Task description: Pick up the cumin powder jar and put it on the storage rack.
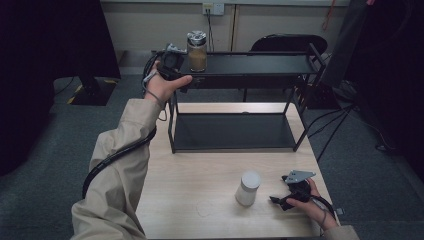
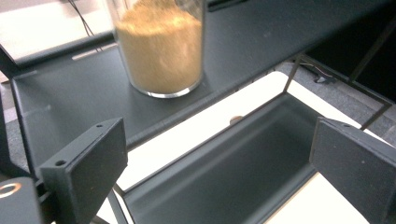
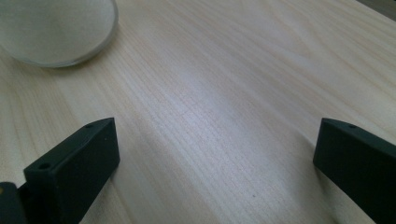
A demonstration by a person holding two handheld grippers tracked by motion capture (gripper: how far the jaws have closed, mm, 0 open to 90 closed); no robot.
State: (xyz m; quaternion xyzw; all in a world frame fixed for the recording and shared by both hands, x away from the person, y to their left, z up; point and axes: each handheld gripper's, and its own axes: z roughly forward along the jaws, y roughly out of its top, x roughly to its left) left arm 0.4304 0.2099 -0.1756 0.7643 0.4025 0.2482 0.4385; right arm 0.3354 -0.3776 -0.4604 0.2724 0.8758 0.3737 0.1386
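Nearest me, my right gripper [image 1: 280, 201] rests on the wooden table [image 1: 200, 175], jaws wide with nothing but bare wood between them. Just beside it stands a white jar [image 1: 248, 188], upright, frosted body, white cap. Farther off is the black two-tier rack [image 1: 240, 145]. My left gripper [image 1: 176, 64] is up at the rack's top shelf, jaws spread wide and holding nothing. Just beyond them is the glass jar [image 2: 161, 46]: clear straight walls, filled with tan granules, silver lid, standing upright on the top shelf's left end.
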